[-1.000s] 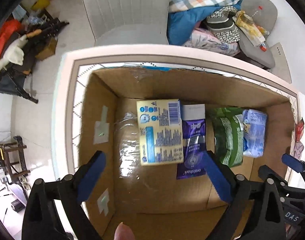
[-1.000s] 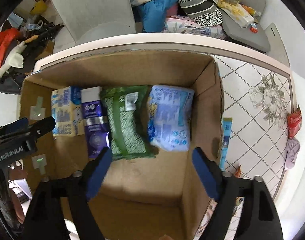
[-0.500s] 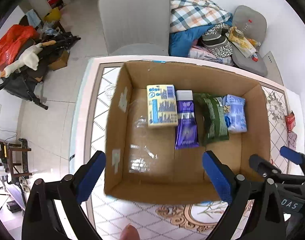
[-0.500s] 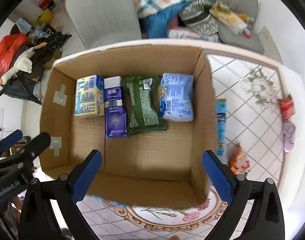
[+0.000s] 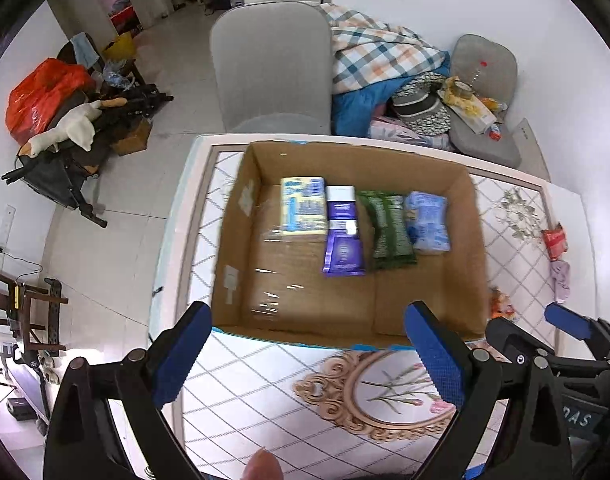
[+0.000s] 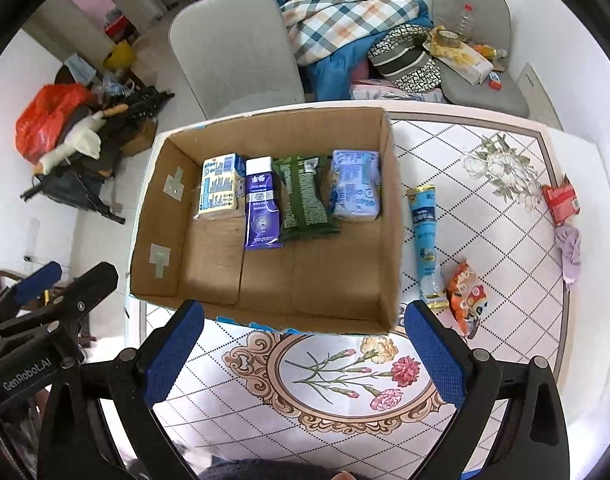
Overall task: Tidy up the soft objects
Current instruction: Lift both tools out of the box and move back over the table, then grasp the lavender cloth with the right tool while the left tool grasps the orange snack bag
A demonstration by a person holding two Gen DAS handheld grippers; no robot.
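An open cardboard box [image 6: 388, 216] [image 5: 477, 248] stands on the patterned table. Along its far wall lie a yellow pack [image 6: 219, 185] [image 5: 303, 207], a purple pouch [image 6: 261, 210] [image 5: 342, 236], a green bag [image 6: 303, 200] [image 5: 388, 229] and a light blue pack [image 6: 355, 186] [image 5: 428, 218]. On the table right of the box lie a blue tube [image 6: 425, 236], an orange packet [image 6: 467, 298], a red packet [image 6: 561, 200] and a lilac cloth [image 6: 569, 248]. My left gripper [image 5: 311, 356] and right gripper [image 6: 305, 354] are both open and empty, above the table in front of the box.
A grey chair [image 6: 237, 52] stands behind the table. A pile of blankets and clothes [image 6: 345, 24] lies on the seats behind it. Clutter and a red bag [image 6: 49, 116] sit on the floor to the left. The table's left edge [image 5: 177, 216] runs close to the box.
Both grippers have pulled back and up, out of the box. The whole box and the table in front of it now show. The packs in the box have not moved.
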